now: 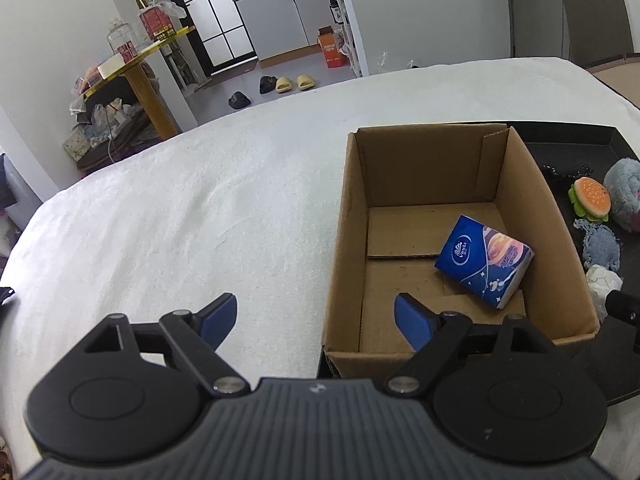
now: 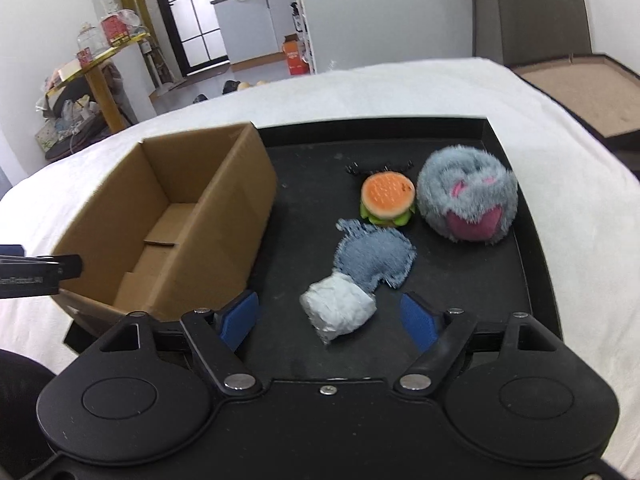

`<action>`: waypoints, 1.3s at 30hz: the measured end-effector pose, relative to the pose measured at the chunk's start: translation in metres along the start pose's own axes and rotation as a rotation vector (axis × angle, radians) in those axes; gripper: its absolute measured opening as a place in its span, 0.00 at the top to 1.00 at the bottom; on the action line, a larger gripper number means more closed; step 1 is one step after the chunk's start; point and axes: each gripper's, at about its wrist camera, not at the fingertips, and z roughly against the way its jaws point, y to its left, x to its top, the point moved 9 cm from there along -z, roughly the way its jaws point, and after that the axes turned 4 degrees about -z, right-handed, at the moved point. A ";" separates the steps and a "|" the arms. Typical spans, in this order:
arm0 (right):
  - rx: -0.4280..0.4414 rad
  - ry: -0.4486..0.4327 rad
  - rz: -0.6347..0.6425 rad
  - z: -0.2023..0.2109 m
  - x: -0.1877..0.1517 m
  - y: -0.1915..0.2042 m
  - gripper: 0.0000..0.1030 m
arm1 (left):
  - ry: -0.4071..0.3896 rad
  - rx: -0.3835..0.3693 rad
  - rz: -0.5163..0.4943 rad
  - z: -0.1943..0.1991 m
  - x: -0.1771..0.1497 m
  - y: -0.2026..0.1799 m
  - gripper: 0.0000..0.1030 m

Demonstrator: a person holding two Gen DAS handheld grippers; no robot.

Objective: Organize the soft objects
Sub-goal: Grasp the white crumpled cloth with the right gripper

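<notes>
Sorting of soft items into a box, shown between two transfers. At the left of the left wrist view, the left gripper [image 1: 314,322] has its jaws spread with nothing between them; one blue pad hangs over the white cloth of the desk [image 1: 180,220], the other over the near end of the cardboard box [image 1: 344,216]. The box holds one item, a blue tissue pack [image 1: 484,262], lying tilted on the floor flaps toward the right wall; the rest of the box floor is bare. Judged from this, one drop is finished and the step in hand is the next pick, which falls to the other hand.

In the right wrist view the box occupies the left of the frame and the black tray [image 2: 516,240] the centre and right. The right gripper [image 2: 330,320] has its jaws spread either side of a white crumpled wad [image 2: 340,312] at lower centre; the pads do not touch it. Just above the wad, and touching it, lies a frayed denim piece [image 2: 374,262]; higher up sit a toy burger [image 2: 387,198] and, at its right, a grey furry ball [image 2: 468,196].

The next move probably calls for lowering a little, closing on the wad alone without catching the denim edge, then carrying it left over the box wall.
</notes>
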 end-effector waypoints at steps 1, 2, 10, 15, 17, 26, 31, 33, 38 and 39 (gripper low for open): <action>-0.007 0.006 -0.002 -0.004 -0.002 -0.002 0.24 | 0.003 0.005 -0.001 -0.001 0.000 0.001 0.17; -0.014 0.011 0.000 -0.008 -0.003 -0.004 0.24 | 0.006 0.010 -0.002 -0.001 0.000 0.001 0.17; -0.025 0.033 0.018 -0.032 -0.011 -0.009 0.25 | 0.026 0.040 -0.011 -0.008 0.001 -0.001 0.17; -0.021 0.047 0.043 -0.041 -0.017 -0.007 0.25 | 0.034 0.054 -0.032 -0.009 0.001 -0.006 0.17; -0.019 0.037 0.053 -0.041 -0.016 -0.007 0.25 | 0.036 0.061 -0.039 -0.008 0.001 -0.007 0.17; -0.017 0.027 0.107 -0.045 -0.018 -0.005 0.49 | 0.029 0.076 -0.038 -0.005 0.002 -0.007 0.17; -0.018 0.050 0.134 -0.040 -0.022 0.002 0.50 | 0.014 0.081 -0.038 0.000 0.004 -0.008 0.17; -0.038 0.047 0.154 -0.037 -0.022 0.002 0.51 | 0.013 0.083 -0.036 0.001 0.003 -0.008 0.17; -0.056 0.031 0.132 -0.026 -0.019 -0.005 0.51 | 0.001 0.073 -0.017 0.006 0.003 -0.004 0.17; -0.057 0.028 0.128 -0.024 -0.018 -0.006 0.51 | -0.001 0.067 -0.011 0.007 0.004 -0.003 0.17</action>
